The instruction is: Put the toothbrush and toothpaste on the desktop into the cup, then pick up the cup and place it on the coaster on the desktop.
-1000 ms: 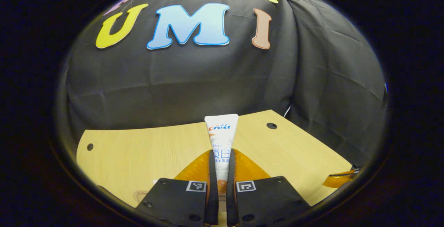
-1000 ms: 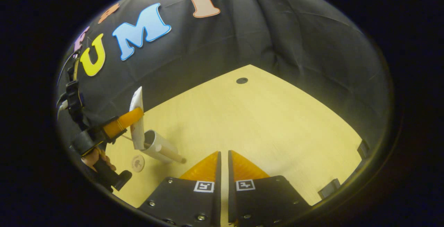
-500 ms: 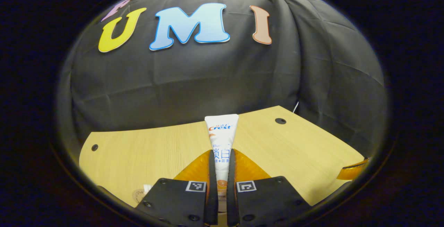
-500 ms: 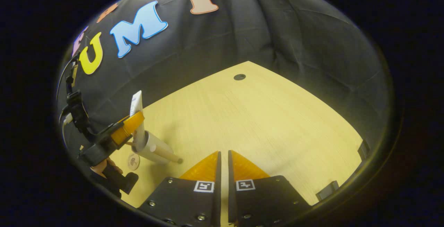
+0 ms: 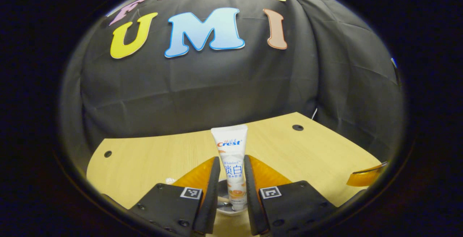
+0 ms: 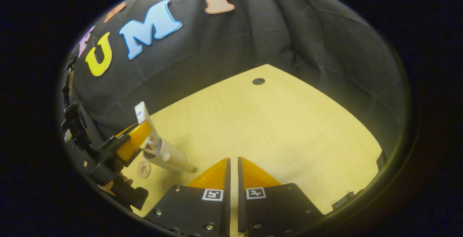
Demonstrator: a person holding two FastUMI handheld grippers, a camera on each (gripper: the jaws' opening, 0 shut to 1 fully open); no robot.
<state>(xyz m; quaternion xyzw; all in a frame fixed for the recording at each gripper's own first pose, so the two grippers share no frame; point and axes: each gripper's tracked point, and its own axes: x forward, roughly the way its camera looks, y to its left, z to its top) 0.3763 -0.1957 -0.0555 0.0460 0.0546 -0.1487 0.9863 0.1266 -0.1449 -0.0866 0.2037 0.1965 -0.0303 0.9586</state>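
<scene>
The left gripper [image 5: 231, 179] stands parted, its glossy orange wedge fingers [image 5: 197, 173] flanking a flat-crimped white toothpaste tube [image 5: 231, 157] with a gap on each side; the tube stands upright, its lower end inside the round white cup [image 5: 228, 208] below, where a thin stick, perhaps the toothbrush, also rests; in the right gripper view the cylindrical cup [image 6: 167, 154] sits on the pale wood-grain desktop [image 6: 275, 128] just beside a small round tan coaster [image 6: 144, 169]; the right gripper [image 6: 233, 173] hovers with its translucent orange fingers nearly together, holding nothing.
</scene>
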